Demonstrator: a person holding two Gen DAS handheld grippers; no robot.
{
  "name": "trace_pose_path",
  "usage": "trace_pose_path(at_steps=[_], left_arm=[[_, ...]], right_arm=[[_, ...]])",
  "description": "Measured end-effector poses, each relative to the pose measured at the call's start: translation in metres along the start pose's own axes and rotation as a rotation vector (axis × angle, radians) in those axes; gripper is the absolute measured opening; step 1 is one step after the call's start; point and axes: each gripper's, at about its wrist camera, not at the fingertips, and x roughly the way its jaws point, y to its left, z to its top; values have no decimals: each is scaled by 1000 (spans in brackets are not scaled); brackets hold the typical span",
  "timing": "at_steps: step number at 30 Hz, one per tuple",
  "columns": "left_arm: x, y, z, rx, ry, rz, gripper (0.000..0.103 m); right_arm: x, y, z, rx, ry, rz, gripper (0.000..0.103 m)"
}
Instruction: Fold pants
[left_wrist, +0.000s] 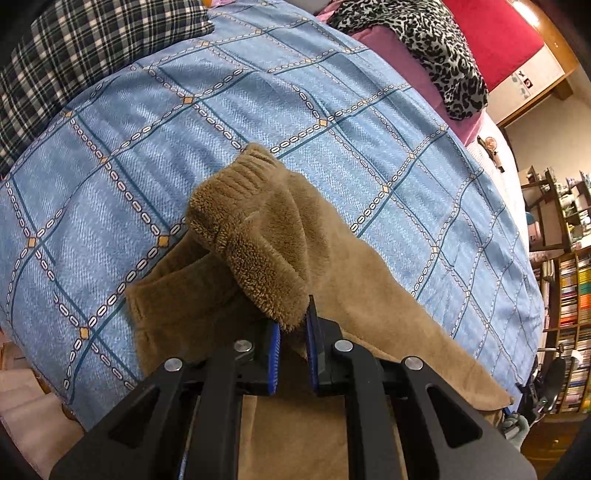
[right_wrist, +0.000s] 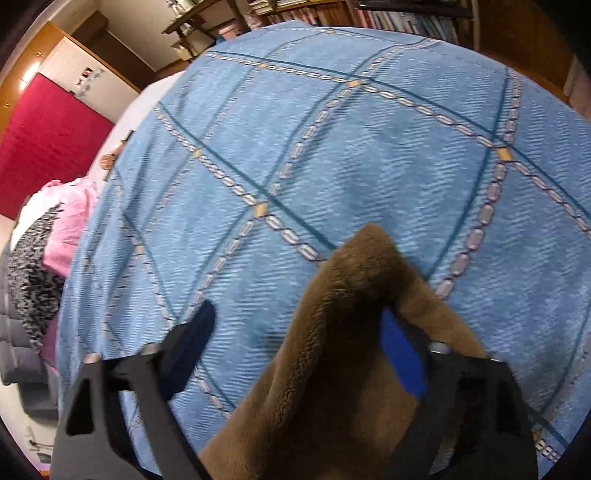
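Note:
Tan fleece pants (left_wrist: 332, 280) lie on a blue patterned bedspread (left_wrist: 295, 110). My left gripper (left_wrist: 293, 332) is shut on a bunched fold of the pants near the ribbed waistband (left_wrist: 255, 166), lifting it off the layer below. In the right wrist view my right gripper (right_wrist: 299, 332) is open, its fingers (right_wrist: 195, 332) wide apart. A peak of the pants (right_wrist: 332, 350) hangs over the right-hand finger and fills the gap between the two. The bedspread (right_wrist: 332, 147) spreads out beyond.
A dark plaid cloth (left_wrist: 74, 55) lies at the far left of the bed. A leopard-print cloth (left_wrist: 424, 44) and pink fabric (left_wrist: 388, 48) lie at the far side. Bookshelves (left_wrist: 569, 295) stand to the right. The red headboard (right_wrist: 44, 140) is at left.

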Motion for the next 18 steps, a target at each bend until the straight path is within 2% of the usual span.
trace_pose_path(at_steps=[2, 3, 5, 7, 13, 16, 18], left_arm=[[-5, 3, -1, -3, -7, -8, 11], [-7, 4, -2, -3, -10, -13, 11], [-11, 5, -2, 0, -18, -24, 11], [-18, 4, -3, 12, -29, -34, 11], [-33, 6, 2, 33, -59, -81, 11], [-38, 20, 7, 11, -58, -120, 10], [-47, 30, 11, 3, -86, -122, 9]], right_arm=[[-4, -6, 0, -2, 6, -28, 46], [-8, -12, 1, 2, 10, -30, 39], [-14, -21, 1, 11, 17, -9, 18], [-27, -32, -1, 19, 19, 23, 9], [-94, -46, -18, -43, -52, 67, 8], [-132, -59, -31, -64, -89, 94, 8], [-155, -71, -40, -72, -108, 107, 7]])
